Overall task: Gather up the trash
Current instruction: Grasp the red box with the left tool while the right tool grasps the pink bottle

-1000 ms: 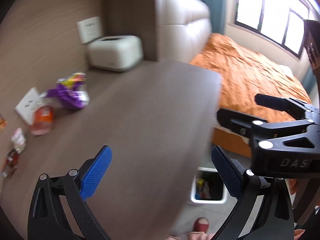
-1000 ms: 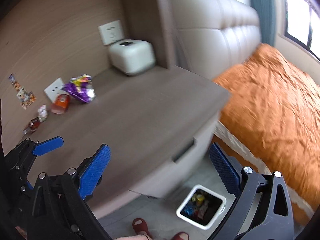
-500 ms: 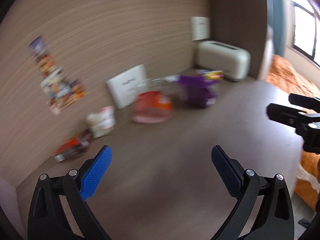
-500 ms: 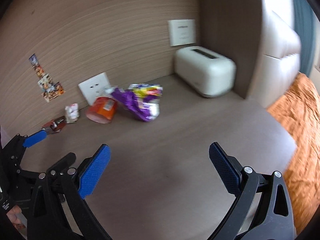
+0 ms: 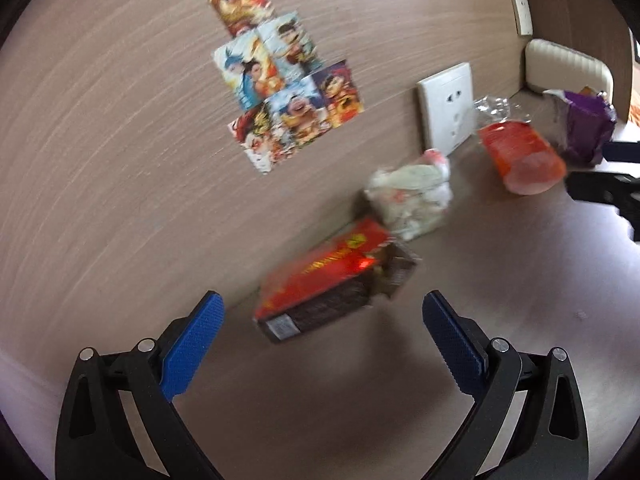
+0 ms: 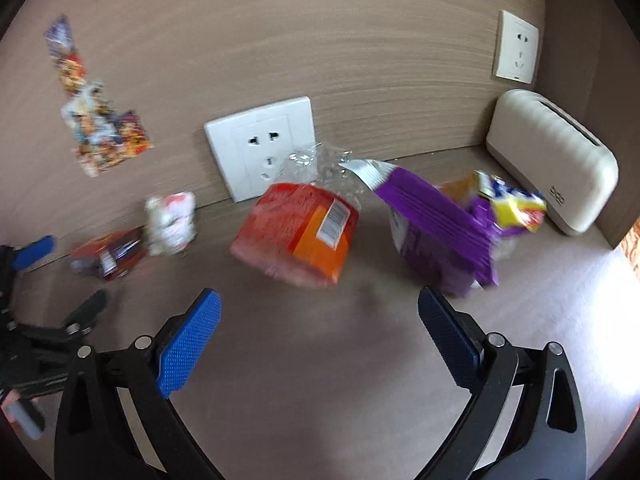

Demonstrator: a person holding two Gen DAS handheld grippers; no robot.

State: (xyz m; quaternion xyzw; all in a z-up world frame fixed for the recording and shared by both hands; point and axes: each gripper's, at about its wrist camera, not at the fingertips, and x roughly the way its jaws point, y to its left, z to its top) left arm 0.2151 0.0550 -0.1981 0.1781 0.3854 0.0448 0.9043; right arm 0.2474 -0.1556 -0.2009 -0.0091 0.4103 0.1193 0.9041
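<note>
Trash lies along the back of a wooden nightstand (image 5: pixel 520 320). In the left wrist view a red and black box (image 5: pixel 328 284) lies just ahead of my open left gripper (image 5: pixel 320 336), with a crumpled white wrapper (image 5: pixel 412 196), an orange packet (image 5: pixel 520 156) and a purple snack bag (image 5: pixel 584 128) further right. In the right wrist view my open right gripper (image 6: pixel 316 332) is close in front of the orange packet (image 6: pixel 300 236); the purple bag (image 6: pixel 444 232) is to its right, the white wrapper (image 6: pixel 172 224) and red box (image 6: pixel 108 256) to its left.
A wood wall with a white socket (image 6: pixel 260 144), a second socket (image 6: pixel 516 48) and stickers (image 5: pixel 280 80) backs the nightstand. A cream tissue box (image 6: pixel 552 164) stands at the right corner. My left gripper shows at the left edge of the right wrist view (image 6: pixel 48 292).
Both grippers swung from facing the bed and the bin on the floor toward the wall, and moved in close to the trash. Both stayed open.
</note>
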